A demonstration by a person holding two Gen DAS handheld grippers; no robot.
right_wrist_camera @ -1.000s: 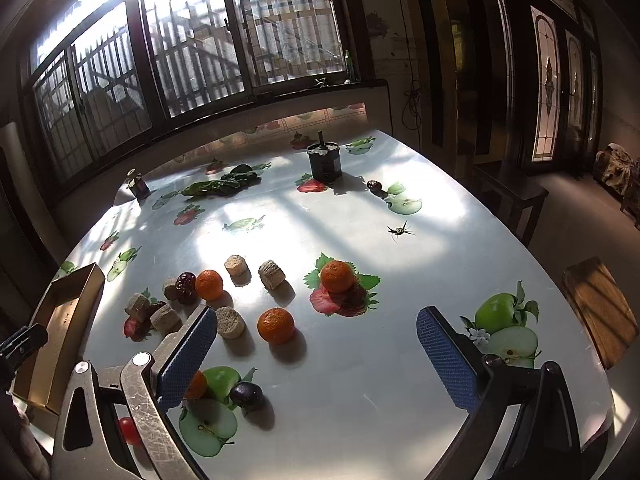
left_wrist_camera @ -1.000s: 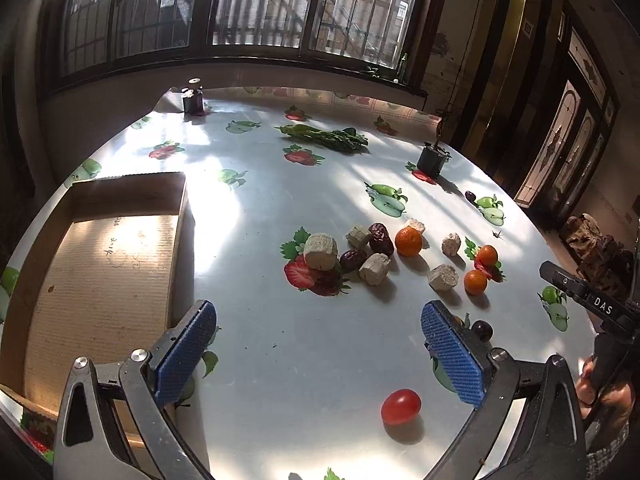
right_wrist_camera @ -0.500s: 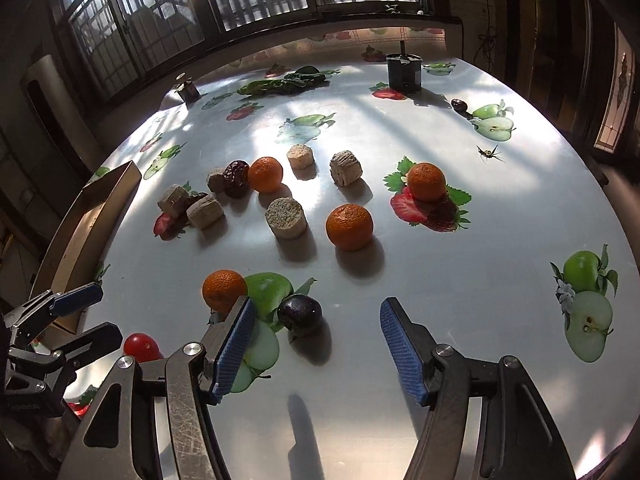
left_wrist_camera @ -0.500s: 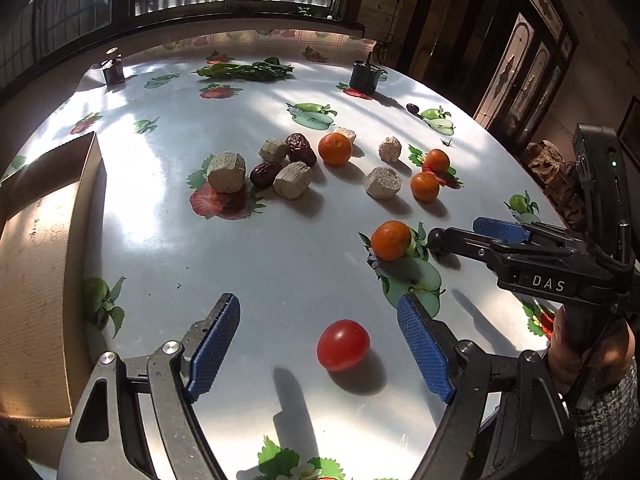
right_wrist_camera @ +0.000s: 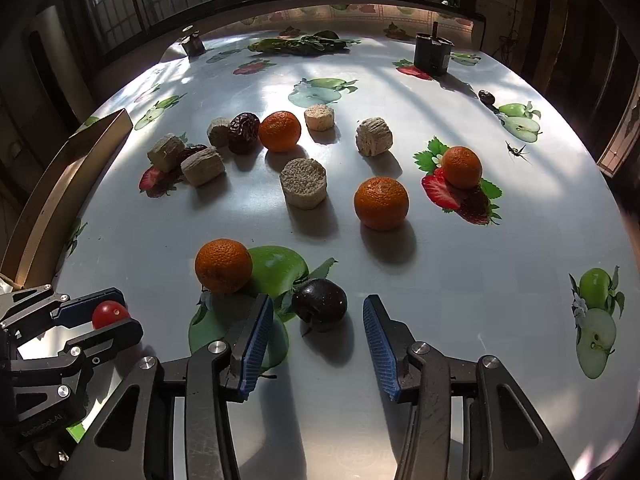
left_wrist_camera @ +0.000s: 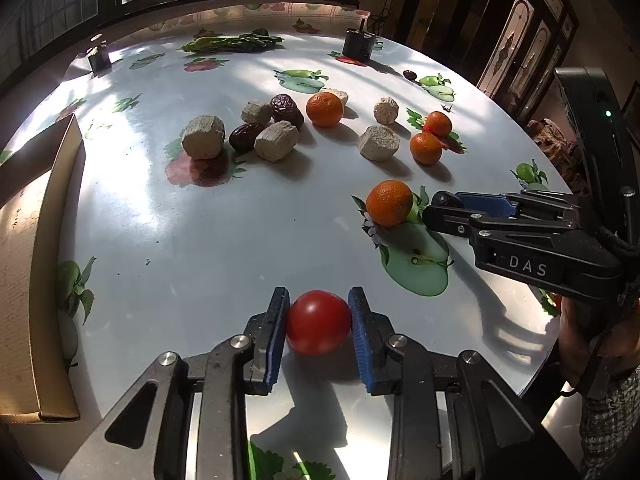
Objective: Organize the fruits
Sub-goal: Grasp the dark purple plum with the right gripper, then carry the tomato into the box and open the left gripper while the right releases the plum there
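The left gripper [left_wrist_camera: 318,322] has closed in and is now pinching the red tomato [left_wrist_camera: 318,322] on the table [left_wrist_camera: 224,232]; the right gripper [right_wrist_camera: 316,334] is hovering spread around the dark plum [right_wrist_camera: 319,304], beside an orange [right_wrist_camera: 223,266].

Cardboard box [left_wrist_camera: 36,264]: cut by left frame edge in left wrist view; inside mostly out of sight in right wrist view [right_wrist_camera: 60,196].
Dark plum [left_wrist_camera: 442,199]: almost wholly hidden behind right tool [left_wrist_camera: 460,212] in left wrist view; contact with pads cannot be told there.
Tomato [right_wrist_camera: 110,314]: partly hidden by fingers of left tool [right_wrist_camera: 96,316] in right wrist view.
Small dark item [right_wrist_camera: 486,97] at far right of bench [right_wrist_camera: 460,280]: too small to identify.
Leafy greens [right_wrist_camera: 300,45] at far edge: detail blurred.
Hand [left_wrist_camera: 592,332] holding right tool: cut by frame edge.
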